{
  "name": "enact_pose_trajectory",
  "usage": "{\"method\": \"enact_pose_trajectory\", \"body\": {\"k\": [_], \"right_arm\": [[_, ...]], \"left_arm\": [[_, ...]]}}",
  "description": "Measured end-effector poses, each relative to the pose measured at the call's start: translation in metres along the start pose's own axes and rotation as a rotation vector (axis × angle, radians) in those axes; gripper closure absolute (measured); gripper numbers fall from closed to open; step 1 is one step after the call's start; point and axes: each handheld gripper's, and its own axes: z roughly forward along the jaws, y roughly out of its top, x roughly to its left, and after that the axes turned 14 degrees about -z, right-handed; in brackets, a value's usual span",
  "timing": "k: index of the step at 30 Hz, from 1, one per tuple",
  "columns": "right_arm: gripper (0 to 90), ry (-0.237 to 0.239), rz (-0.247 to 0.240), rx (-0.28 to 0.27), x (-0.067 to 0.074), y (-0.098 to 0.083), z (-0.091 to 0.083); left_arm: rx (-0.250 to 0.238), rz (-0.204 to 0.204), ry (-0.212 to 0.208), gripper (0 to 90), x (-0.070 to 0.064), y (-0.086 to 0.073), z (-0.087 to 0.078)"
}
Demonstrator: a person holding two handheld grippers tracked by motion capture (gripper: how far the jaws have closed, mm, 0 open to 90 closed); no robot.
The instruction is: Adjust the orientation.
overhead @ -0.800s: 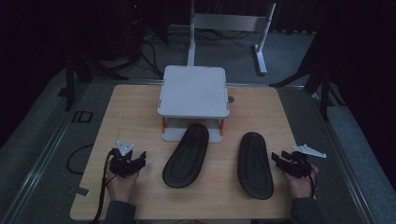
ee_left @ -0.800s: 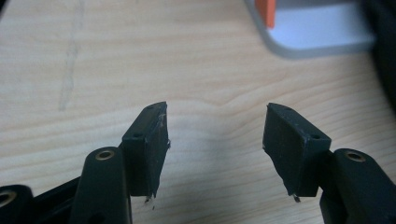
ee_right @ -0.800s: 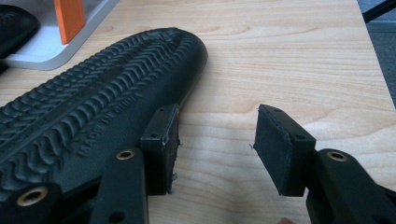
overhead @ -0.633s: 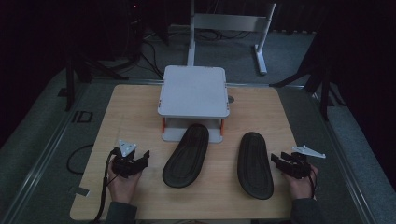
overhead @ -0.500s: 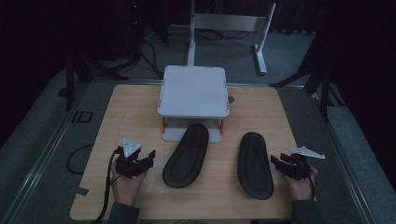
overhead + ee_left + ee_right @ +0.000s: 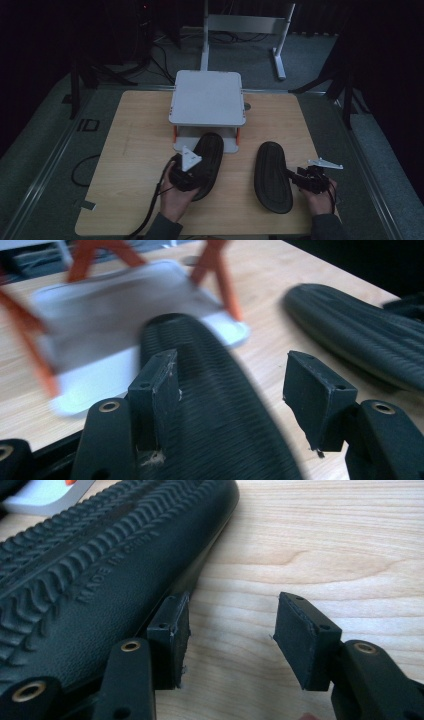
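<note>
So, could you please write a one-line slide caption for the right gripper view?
Right gripper, jaws open, beside the edge of an upturned black shoe on the wooden table.

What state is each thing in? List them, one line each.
Left shoe: sole up, flat, far end over the stand's base.
Right shoe: sole up, flat on the table.
Stand: upright, top bare.
Left gripper: open, jaws over the left shoe's sole, no grip.
Right gripper: open, beside the right shoe's edge, wood between the jaws.
</note>
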Motion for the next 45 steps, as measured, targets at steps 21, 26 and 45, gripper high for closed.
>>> {"method": "enact_pose_trajectory", "body": {"k": [21,26,45], "right_arm": [[46.5,0.141,0.025,-0.137,0.008,0.01,-0.011],[46.1,0.181,-0.004,-0.175,0.019,0.019,-0.015],[46.9,0.267,-0.04,-0.227,0.041,0.036,-0.019]], "left_arm": [[0.187,0.072,-0.146,42.4,-0.067,-0.006,0.089],[0.153,0.055,-0.179,41.8,-0.068,0.001,0.077],[0.186,0.211,-0.2,36.7,-0.115,-0.005,0.064]]}}
